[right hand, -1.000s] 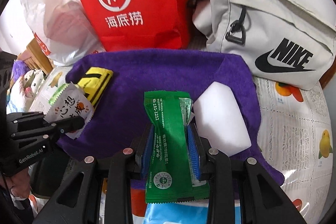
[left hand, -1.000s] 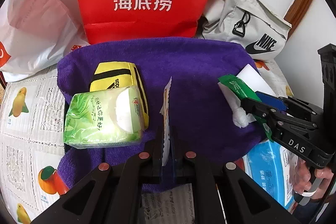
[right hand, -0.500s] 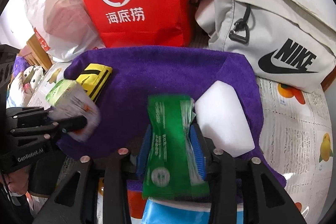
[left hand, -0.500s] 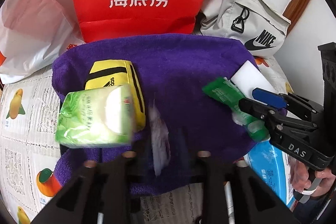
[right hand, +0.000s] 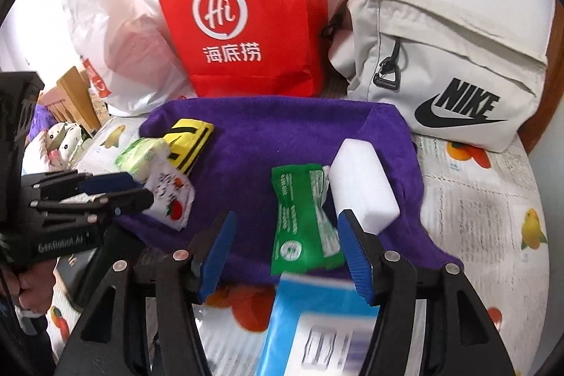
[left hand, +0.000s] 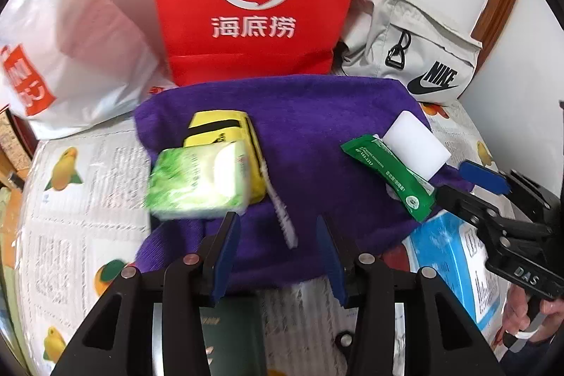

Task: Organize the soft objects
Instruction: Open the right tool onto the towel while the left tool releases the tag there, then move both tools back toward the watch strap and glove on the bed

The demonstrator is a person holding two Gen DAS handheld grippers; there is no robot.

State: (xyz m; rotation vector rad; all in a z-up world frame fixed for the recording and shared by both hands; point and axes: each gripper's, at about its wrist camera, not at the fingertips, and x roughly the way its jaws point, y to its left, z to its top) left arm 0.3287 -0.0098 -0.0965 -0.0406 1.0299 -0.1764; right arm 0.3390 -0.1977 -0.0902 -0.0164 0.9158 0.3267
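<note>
On the purple towel point(right hand: 282, 143) we have the green sachet point(right hand: 303, 221) lying beside the white sponge point(right hand: 363, 185), and the white snack packet point(right hand: 169, 199) next to the green tissue pack point(left hand: 201, 178) and yellow pouch point(left hand: 222, 133). Our left gripper point(left hand: 278, 256) and right gripper point(right hand: 285, 252) both gape, holding nothing. The snack packet looks propped on edge and could tip over; a careless withdrawal might snag the towel's front hem and drag everything toward the desk point(right hand: 486, 217) edge.

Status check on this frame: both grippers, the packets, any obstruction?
Left gripper open, empty; right gripper open, empty. White snack sachet and green packet lying on purple towel. White sponge touching green packet.
</note>
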